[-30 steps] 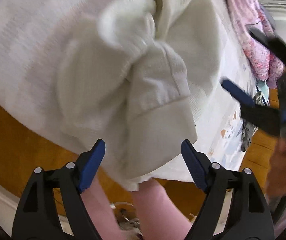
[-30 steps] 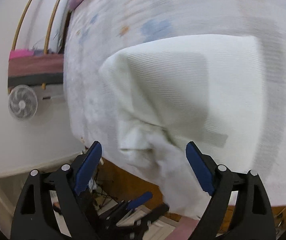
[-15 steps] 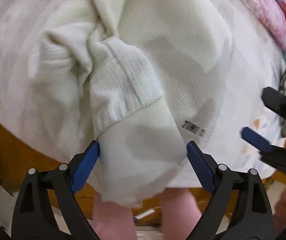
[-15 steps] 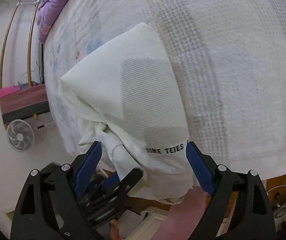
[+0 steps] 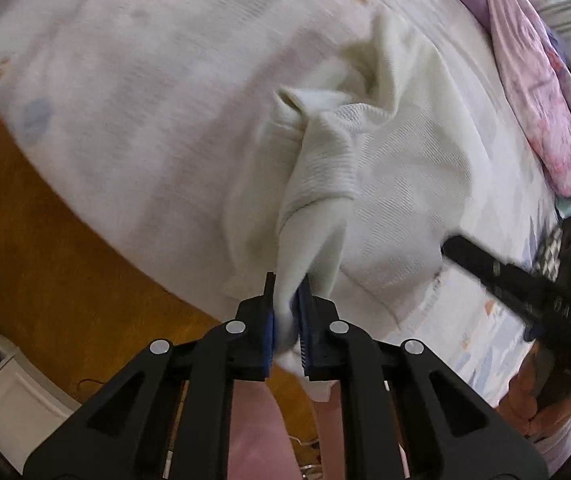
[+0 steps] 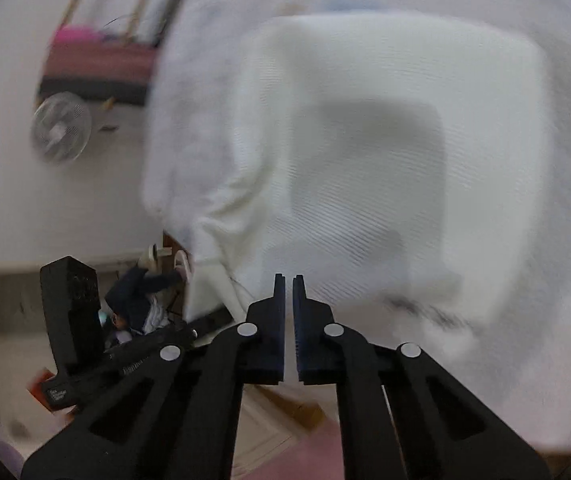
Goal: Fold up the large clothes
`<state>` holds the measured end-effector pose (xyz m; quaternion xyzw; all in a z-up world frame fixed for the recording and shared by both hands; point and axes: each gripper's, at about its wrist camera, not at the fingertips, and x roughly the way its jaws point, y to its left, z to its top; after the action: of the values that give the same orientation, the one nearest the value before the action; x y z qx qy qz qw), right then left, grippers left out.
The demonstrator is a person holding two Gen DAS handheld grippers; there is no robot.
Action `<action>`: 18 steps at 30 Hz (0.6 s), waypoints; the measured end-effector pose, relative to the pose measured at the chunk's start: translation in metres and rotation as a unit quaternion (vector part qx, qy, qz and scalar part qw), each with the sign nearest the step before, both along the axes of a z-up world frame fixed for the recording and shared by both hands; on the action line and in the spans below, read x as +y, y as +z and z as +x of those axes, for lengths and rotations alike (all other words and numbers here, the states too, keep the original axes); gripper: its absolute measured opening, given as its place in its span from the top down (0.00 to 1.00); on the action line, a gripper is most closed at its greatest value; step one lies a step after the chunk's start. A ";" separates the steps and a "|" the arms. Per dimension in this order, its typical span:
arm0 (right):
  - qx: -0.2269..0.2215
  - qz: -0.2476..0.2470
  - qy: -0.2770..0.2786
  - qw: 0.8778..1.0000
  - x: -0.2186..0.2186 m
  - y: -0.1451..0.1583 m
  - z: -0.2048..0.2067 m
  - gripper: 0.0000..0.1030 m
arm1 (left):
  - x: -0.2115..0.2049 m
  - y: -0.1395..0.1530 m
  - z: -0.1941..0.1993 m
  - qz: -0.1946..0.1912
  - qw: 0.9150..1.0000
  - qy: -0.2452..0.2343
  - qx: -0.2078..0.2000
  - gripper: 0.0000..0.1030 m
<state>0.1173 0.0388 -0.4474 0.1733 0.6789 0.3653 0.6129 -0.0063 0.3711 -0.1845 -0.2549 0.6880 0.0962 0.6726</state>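
- Both grippers, wide apart a second ago, have just been closing: the left gripper [image 5: 287, 312] now pinches a fold of the cream garment [image 5: 389, 184] between its blue pads, while the right gripper [image 6: 288, 312] shows its jaws drawn almost together with only a thin slit and no cloth visible in it.
- Since the earlier frame the left view has pulled back from the cloth, so more of the bed [image 5: 133, 92] shows around the garment.
- Much is hard to read: the right wrist view is smeared by motion, so the garment [image 6: 385, 152] appears only as a pale ribbed block with a grey shadow in its middle, and its printing near the lower edge is an unreadable dark smudge.
- Seen from the left wrist, the right gripper [image 5: 525, 280] is a blurred black bar cut off at the frame's right edge; whether its tips touch the garment cannot be told.
- Part of the person's hand [image 5: 541, 400] shows below it, mostly cropped.
- The garment lies at the near edge of the bed, bunched into a twisted ridge rising to the left gripper, the rest spread flat.
- A pink and purple quilt [image 5: 541, 92] lies along the bed's far right side.
- A white fan [image 6: 60, 127] stands blurred beyond the bed's left edge.
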 end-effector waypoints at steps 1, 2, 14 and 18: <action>-0.014 -0.005 0.014 1.000 0.018 0.000 0.004 0.96 | 0.006 0.004 -0.002 0.017 1.000 0.006 0.001 0.95; -0.016 -0.008 0.022 1.000 0.034 -0.004 0.008 0.96 | 0.010 0.004 -0.004 0.007 1.000 0.010 -0.002 0.95; 0.062 -0.048 0.029 0.997 0.142 -0.097 0.023 0.99 | 0.062 -0.112 -0.027 -0.027 0.995 0.044 0.082 0.82; 0.043 -0.076 0.031 0.996 0.152 -0.092 0.034 1.00 | 0.071 -0.092 -0.029 0.052 0.991 -0.016 0.123 0.78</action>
<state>0.1514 0.1904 -0.5398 0.1211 0.7357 0.3232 0.5827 -0.0355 0.4422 -0.2769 -0.1952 0.7636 0.1518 0.5965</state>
